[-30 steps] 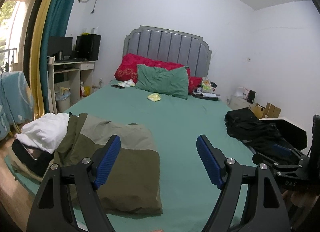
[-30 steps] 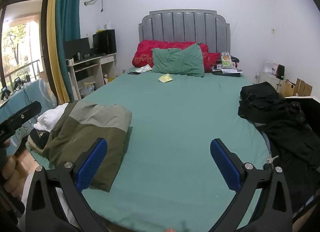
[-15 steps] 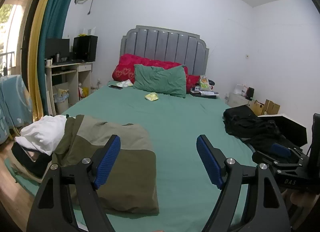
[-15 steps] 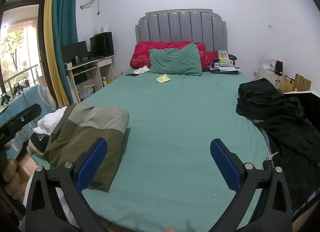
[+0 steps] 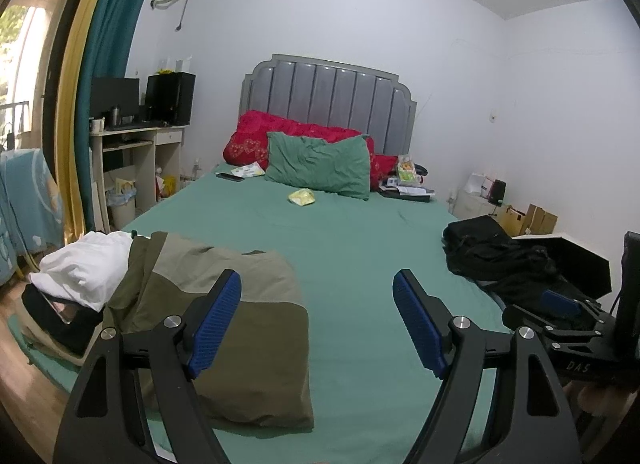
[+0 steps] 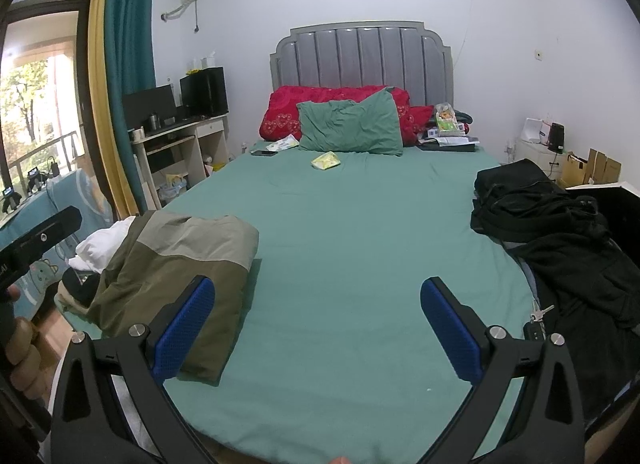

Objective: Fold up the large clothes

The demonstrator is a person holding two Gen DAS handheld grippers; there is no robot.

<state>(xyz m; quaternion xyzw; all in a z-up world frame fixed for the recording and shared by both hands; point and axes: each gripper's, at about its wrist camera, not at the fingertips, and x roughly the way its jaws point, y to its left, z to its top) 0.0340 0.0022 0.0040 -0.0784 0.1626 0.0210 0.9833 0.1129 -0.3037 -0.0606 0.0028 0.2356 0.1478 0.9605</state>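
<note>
One olive jacket [image 6: 172, 264] sits folded at the bed's [image 6: 360, 264] left edge, black clothes [image 6: 560, 232] (unfolded heap, right edge) still to do; left gripper [image 5: 316, 320] and right gripper [image 6: 318, 324] both spread, holding nothing.

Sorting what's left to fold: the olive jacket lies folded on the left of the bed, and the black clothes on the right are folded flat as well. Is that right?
Not quite. The olive jacket does lie folded on the left of the bed, but the black clothes on the right are a crumpled heap, not folded flat. The right wrist view shows it plainly.
</note>
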